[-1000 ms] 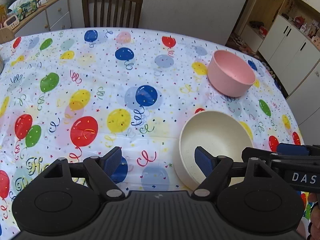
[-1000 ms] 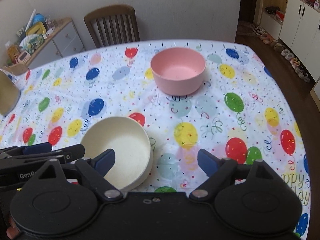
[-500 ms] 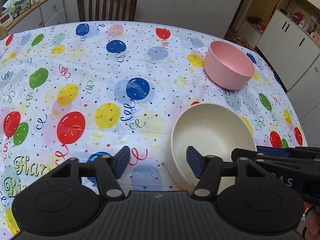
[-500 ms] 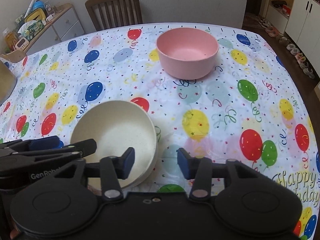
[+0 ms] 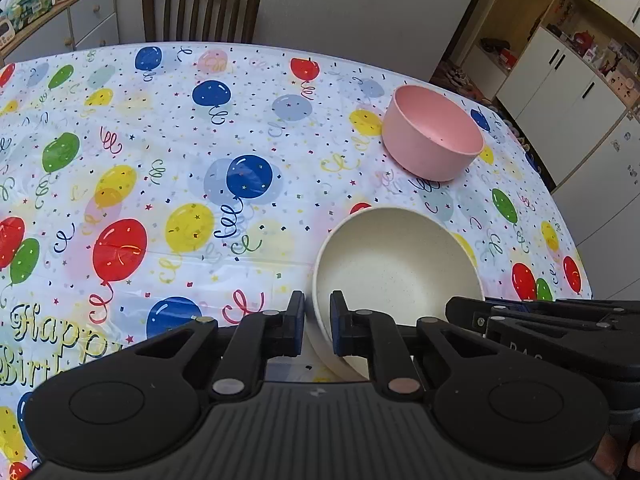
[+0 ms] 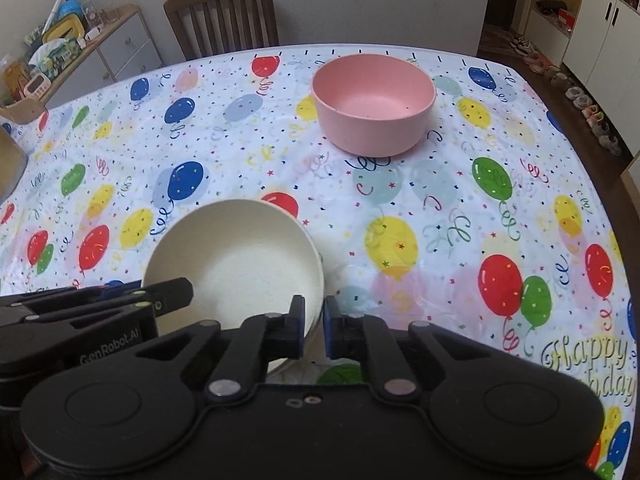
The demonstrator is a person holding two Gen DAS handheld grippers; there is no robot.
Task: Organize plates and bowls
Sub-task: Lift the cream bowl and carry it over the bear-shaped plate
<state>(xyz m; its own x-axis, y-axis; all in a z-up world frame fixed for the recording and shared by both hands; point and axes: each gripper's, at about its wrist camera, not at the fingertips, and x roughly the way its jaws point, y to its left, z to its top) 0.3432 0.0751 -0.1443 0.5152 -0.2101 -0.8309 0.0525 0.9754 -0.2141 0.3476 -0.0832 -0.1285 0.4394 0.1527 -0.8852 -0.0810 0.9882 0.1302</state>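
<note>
A cream bowl sits near the table's front edge; it also shows in the right wrist view. My left gripper is shut on the bowl's left rim. My right gripper is shut on its right rim. Each gripper's body shows in the other's view, the right one and the left one. A pink bowl stands empty and upright farther back on the right; it also shows in the right wrist view.
The table wears a balloon-print cloth. A wooden chair stands behind the far edge. A cluttered sideboard is at the back left, white cabinets to the right.
Both grippers were open astride the cream bowl's rim and have closed on it, left on the left rim, right on the right rim. The bowls have stayed in place.
</note>
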